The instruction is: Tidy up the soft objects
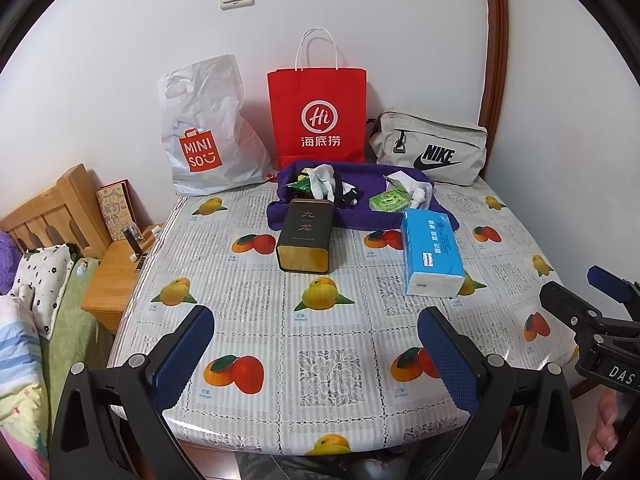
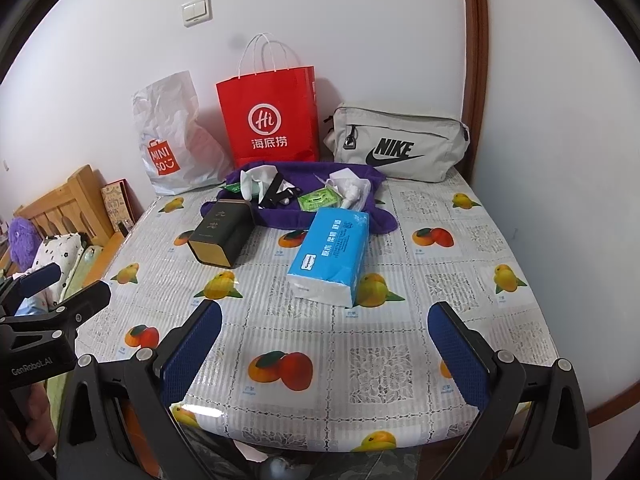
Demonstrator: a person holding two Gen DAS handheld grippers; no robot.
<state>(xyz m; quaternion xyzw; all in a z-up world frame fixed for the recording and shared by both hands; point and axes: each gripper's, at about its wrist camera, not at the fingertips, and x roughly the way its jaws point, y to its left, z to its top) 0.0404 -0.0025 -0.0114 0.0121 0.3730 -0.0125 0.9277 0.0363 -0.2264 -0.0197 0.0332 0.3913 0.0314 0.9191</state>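
Observation:
A blue tissue pack (image 1: pixel 432 254) (image 2: pixel 330 254) lies on the fruit-print table (image 1: pixel 280 320) (image 2: pixel 460 280). Behind it a purple cloth (image 1: pixel 360 200) (image 2: pixel 328 200) holds small packets, a green pack (image 1: pixel 390 201) (image 2: pixel 318 201) and white wrappers. A black tin (image 1: pixel 305 241) (image 2: pixel 222 236) lies on its side. A white Miniso bag (image 1: pixel 204 132) (image 2: pixel 168 140), a red paper bag (image 1: pixel 318 116) (image 2: pixel 270 120) and a grey Nike pouch (image 1: pixel 430 152) (image 2: pixel 396 148) stand against the wall. My left gripper (image 1: pixel 316 334) and right gripper (image 2: pixel 326 330) are open and empty above the table's near edge.
A bed with pillows (image 1: pixel 40 280) and a wooden nightstand (image 1: pixel 116 276) lie left of the table. A wooden door frame (image 1: pixel 496 40) runs up the right. Each gripper shows at the edge of the other's view, the right one (image 1: pixel 580 308) and the left one (image 2: pixel 56 292).

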